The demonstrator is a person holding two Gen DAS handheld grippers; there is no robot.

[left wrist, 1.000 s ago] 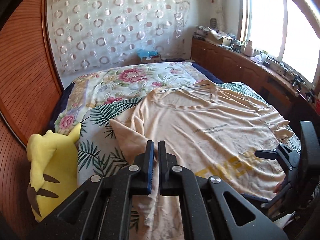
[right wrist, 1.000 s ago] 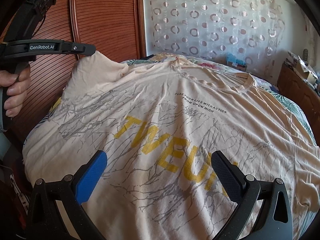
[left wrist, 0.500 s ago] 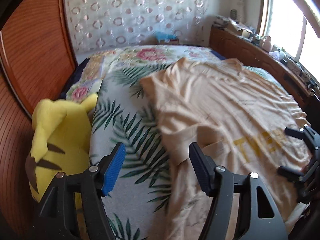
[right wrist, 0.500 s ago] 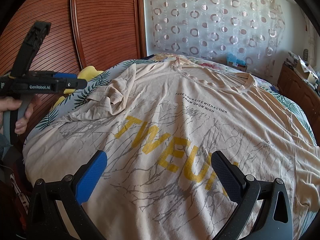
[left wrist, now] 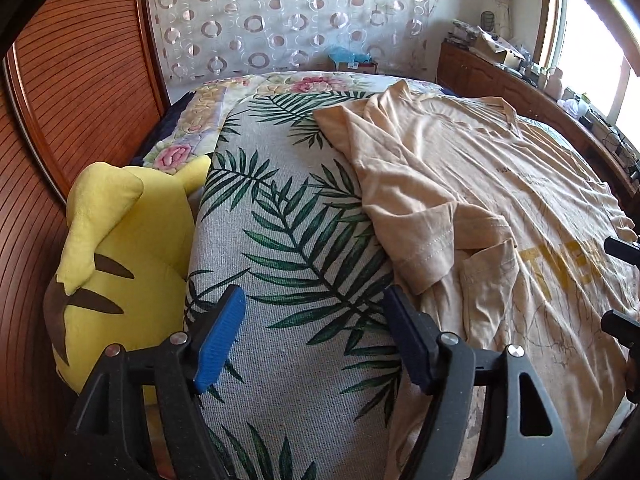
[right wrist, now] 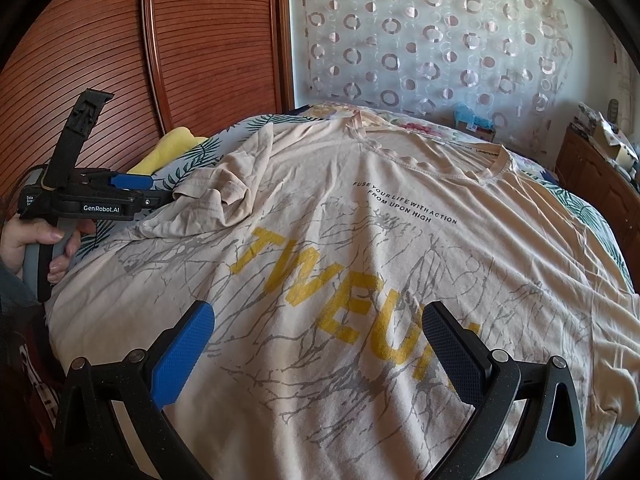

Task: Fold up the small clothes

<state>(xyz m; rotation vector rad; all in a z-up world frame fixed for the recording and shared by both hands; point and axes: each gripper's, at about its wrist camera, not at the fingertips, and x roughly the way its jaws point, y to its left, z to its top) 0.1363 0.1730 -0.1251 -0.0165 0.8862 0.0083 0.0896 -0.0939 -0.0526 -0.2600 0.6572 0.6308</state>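
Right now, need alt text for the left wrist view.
Open left gripper, nothing between its jaws, over a leaf-print bedspread. To its right lies a peach T-shirt with its sleeve folded in over the body. A yellow plush sits at the bed's left edge.

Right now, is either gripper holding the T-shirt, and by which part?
Nothing is held. The left gripper, jaws just opened, stands over bare bedspread beside the folded-in sleeve. The right gripper hangs open above the T-shirt.
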